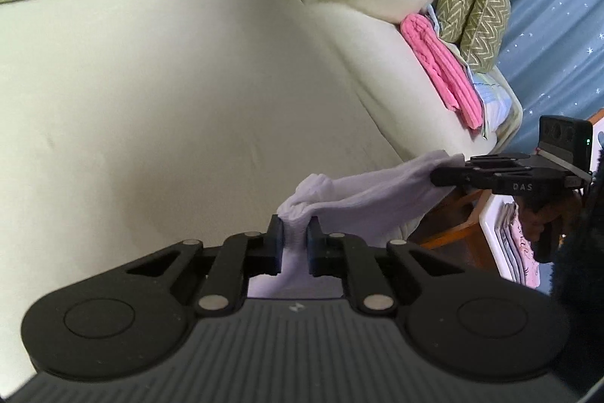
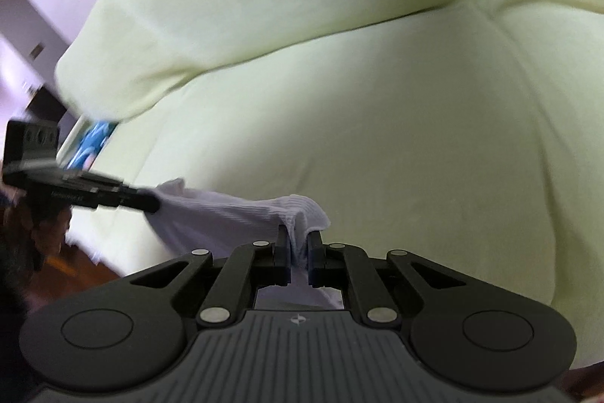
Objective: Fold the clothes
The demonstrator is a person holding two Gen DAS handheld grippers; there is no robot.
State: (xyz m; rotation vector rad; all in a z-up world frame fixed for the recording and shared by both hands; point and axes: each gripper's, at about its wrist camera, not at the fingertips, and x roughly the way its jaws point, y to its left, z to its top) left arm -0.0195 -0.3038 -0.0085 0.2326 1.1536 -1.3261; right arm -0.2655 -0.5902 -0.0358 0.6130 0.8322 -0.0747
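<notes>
Your left gripper (image 1: 293, 244) pinches one end of the white sock (image 1: 370, 195), your right gripper (image 2: 298, 257) pinches the other; it hangs stretched between them above the pale green sofa (image 1: 170, 101) seat's front edge. Wide bare cushion ahead; pink folded cloth (image 1: 441, 70) well apart at the sofa's end.

A: What is seen of the white garment (image 2: 226, 210)?
B: A soft, finely ribbed knit cloth is shown.
A: And the sofa (image 1: 170, 93)?
B: Matt, smooth pale-green fabric is seen; the left gripper (image 1: 293, 240) is made of matt black plastic.
</notes>
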